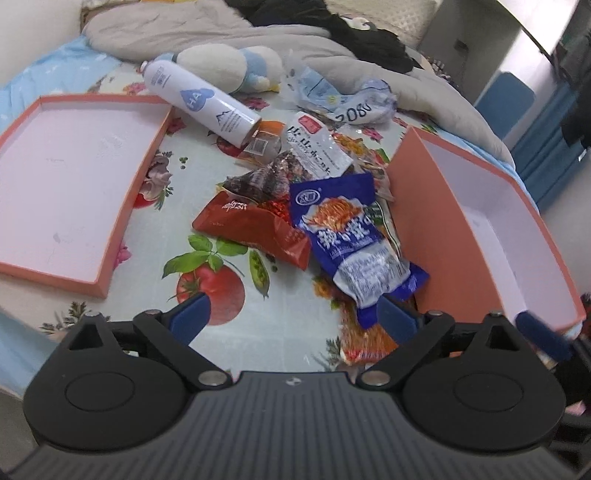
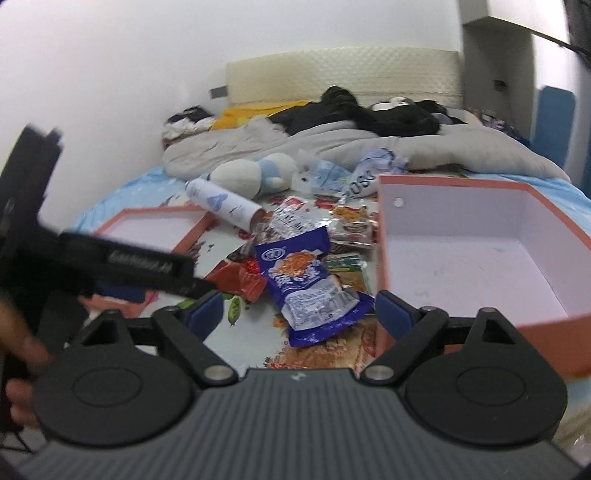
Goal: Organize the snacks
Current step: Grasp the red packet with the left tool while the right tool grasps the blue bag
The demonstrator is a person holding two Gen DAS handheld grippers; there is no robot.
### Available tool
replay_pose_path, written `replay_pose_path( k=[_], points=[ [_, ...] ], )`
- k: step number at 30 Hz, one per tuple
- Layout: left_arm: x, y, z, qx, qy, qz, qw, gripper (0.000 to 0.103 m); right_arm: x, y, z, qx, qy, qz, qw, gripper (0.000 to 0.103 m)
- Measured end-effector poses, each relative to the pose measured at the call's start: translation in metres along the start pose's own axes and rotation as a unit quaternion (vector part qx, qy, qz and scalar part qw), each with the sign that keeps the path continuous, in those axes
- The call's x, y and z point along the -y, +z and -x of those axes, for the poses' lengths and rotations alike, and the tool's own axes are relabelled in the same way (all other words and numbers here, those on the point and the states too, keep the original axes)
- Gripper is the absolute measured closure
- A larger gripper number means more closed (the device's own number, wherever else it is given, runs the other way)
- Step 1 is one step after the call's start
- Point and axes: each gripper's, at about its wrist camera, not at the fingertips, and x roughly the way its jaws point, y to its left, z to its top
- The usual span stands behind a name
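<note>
**Inspector:** Bedroom setting. Work surface is a bed laid with a fruit-and-flower printed cloth; a grey quilt and dark clothing are heaped toward the headboard. Where do the snacks lie?

**Assistant:** Piled mid-cloth, between two salmon-coloured cartons. A shallow box lid lies flat on the left, white inside. A deeper box stands on the right, also white inside. Topmost in the pile is a blue snack packet, its lower end just beside the deep box's wall. A red packet lies partly under its left edge, and a clear packet with a red label sits behind.

**Inspector:** Other items?

**Assistant:** A white spray can on its side, touching the rear of the pile; a white-and-blue plush toy behind it; crumpled plastic bags to the right.

**Inspector:** Tool condition?

**Assistant:** Left gripper has its jaws spread wide, nothing pressed between them; the blue packet's lower corner reaches in by the right finger. Right gripper is likewise parted, that packet's lower end lying between the fingers, pads not pressing it. From the right wrist view, the other gripper's black body crosses the left side, blurred.
</note>
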Motion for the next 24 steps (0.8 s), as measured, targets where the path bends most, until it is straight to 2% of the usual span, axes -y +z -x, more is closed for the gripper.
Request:
replay_pose_path(
  k=[1,6,11,15,18,24],
  points=[
    [-0.004,0.004,-0.005,0.0,-0.004,0.009,0.9999,0.008,-0.003,0.001,-0.006,-0.005,0.0,0.011,1.0,0.03],
    [-0.016,0.022,-0.03,-0.011,-0.017,0.041,0.999,0.012,-0.013,0.005,-0.033,-0.02,0.0,0.042,0.999,0.035],
    [-0.025,0.039,-0.052,-0.016,-0.035,0.068,0.9969,0.012,-0.021,0.004,-0.057,-0.015,-0.01,0.069,0.997,0.036],
    [-0.032,0.051,-0.073,-0.037,-0.071,0.104,0.9914,0.012,-0.025,0.005,-0.081,-0.028,-0.026,0.096,0.995,0.037],
    [-0.033,0.056,-0.092,-0.048,-0.059,0.111,0.991,0.012,-0.027,0.007,-0.097,-0.036,-0.038,0.11,0.993,0.037],
    [-0.049,0.058,-0.123,-0.08,-0.058,0.164,0.9815,0.017,-0.032,0.003,-0.129,-0.077,-0.046,0.145,0.985,0.036]
  ],
)
